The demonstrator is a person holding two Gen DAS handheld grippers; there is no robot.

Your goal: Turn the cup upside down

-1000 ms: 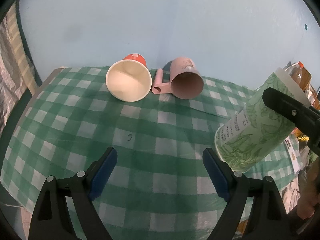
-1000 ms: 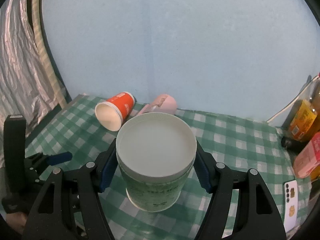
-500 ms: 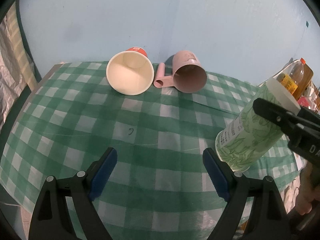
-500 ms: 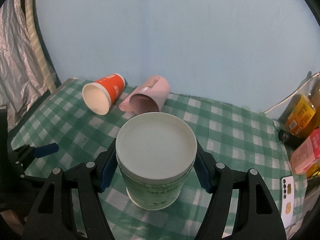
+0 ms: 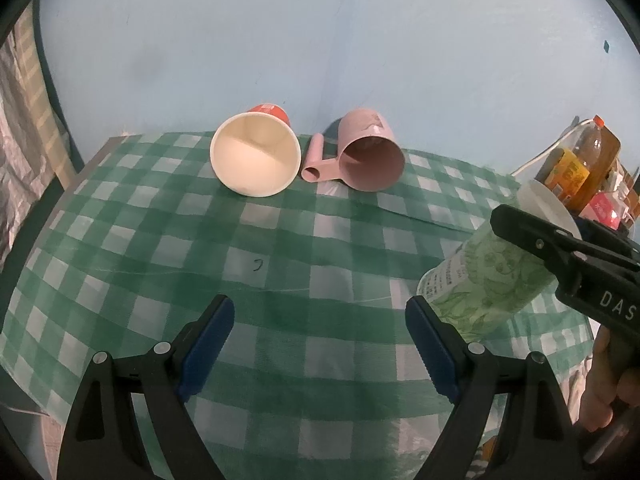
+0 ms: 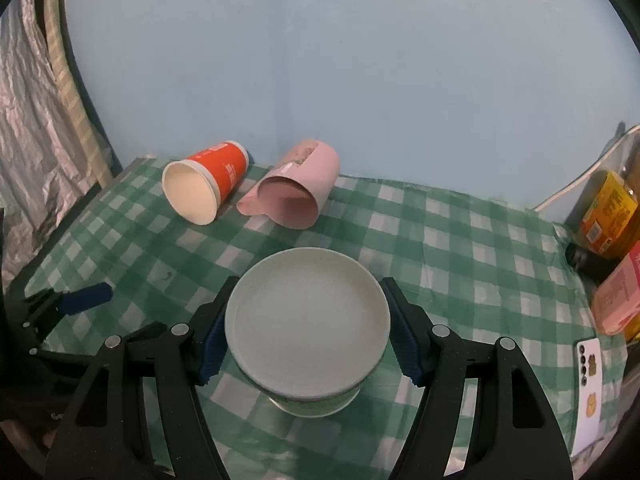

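Observation:
My right gripper is shut on a green leaf-patterned paper cup, base towards the camera, mouth down on or just above the checked tablecloth. In the left wrist view the cup leans at the right, clamped by the right gripper. My left gripper is open and empty over the cloth. An orange paper cup and a pink mug lie on their sides at the back.
Bottles and a pink box stand at the right edge; a white phone lies near the front right. A blue wall rises behind the table. Foil curtain hangs at the left.
The right gripper has lowered the green cup towards the cloth and moved forward. The left gripper has barely moved.

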